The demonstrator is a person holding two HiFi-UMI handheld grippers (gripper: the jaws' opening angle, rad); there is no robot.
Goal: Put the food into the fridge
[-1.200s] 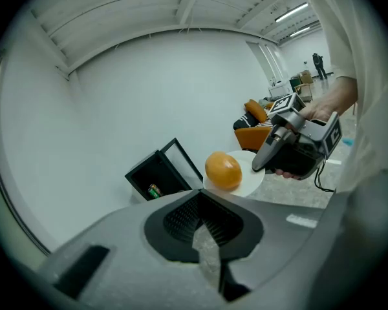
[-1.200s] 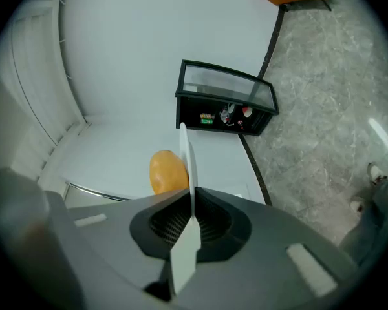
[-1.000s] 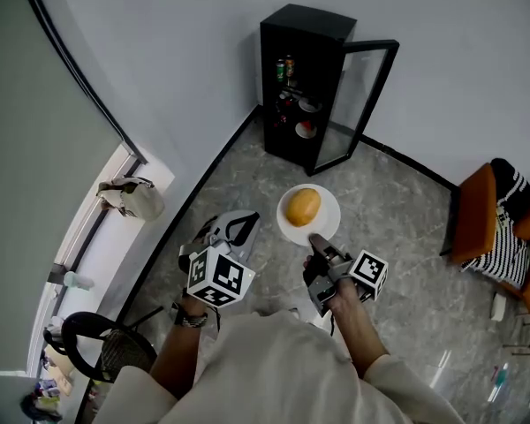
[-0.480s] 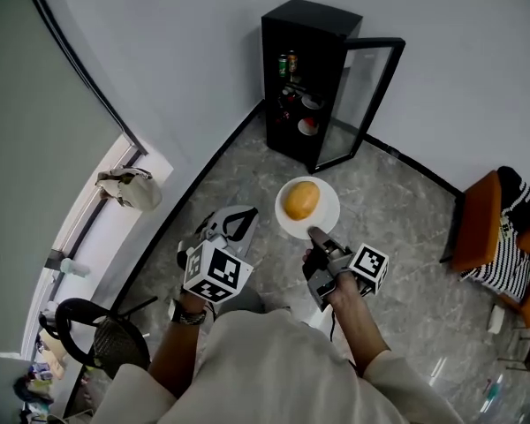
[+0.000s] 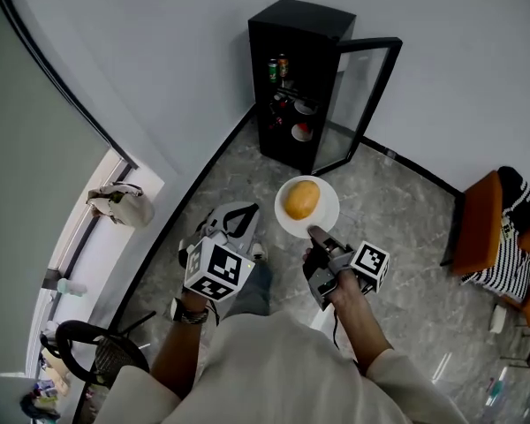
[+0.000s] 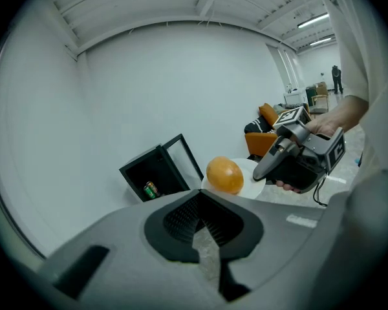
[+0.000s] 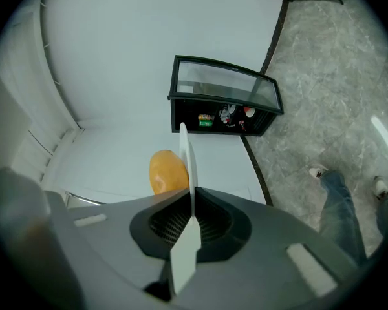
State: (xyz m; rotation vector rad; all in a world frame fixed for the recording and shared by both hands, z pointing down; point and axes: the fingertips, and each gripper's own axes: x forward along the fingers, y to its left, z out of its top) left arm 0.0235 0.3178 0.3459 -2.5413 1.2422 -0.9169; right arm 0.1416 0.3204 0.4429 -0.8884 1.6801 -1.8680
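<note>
Food [image 5: 302, 200], head view: orange-yellow oval on a white plate [image 5: 329, 220], carried above the grey floor [image 5: 397, 201], between the person and the fridge [image 5: 287, 25]. Its long axis runs from the gripper side of the plate toward the fridge.
Right gripper [image 5: 316, 234], head view: clamped on the near rim of the plate, carrying it roughly level.
Left gripper [image 5: 236, 222], head view: beside the plate and apart from it, nose toward the fridge.
Fridge, head view: black and upright against the wall, with its glass door [image 5: 371, 104] swung wide open. 2 cans [image 5: 276, 67] stand on the upper shelf; the dishes [image 5: 302, 132] on the shelves below are too small to tell what they hold.
Chair [image 5: 473, 223], head view: orange, well off to the right.
Left gripper [image 6: 202, 219], left gripper view: jaws closed together with nothing between them.
Food [image 6: 224, 175], left gripper view: on the plate [image 6: 253, 170] just above the jaws, long axis nearly level across the picture.
Right gripper [image 6: 260, 172], left gripper view: nose on the plate's right edge, a hand [image 6: 323, 128] behind it.
Fridge [image 6: 156, 173], left gripper view: left of the food, tilted in the picture, 1 can [image 6: 151, 190] showing inside.
Right gripper [image 7: 189, 221], right gripper view: jaws pressed on the plate [image 7: 186, 154], which shows edge-on as a thin white line between them.
Food [image 7: 167, 171], right gripper view: against the plate's left face, long axis parallel to the plate.
Fridge [image 7: 213, 118], right gripper view: beyond the plate's far edge, open side facing the camera, door [image 7: 223, 79] open; cans [image 7: 205, 121] sit at the left inside and small dishes [image 7: 236, 116] toward the right.
Leg [image 7: 343, 212], right gripper view: in jeans, over the floor at lower right.
</note>
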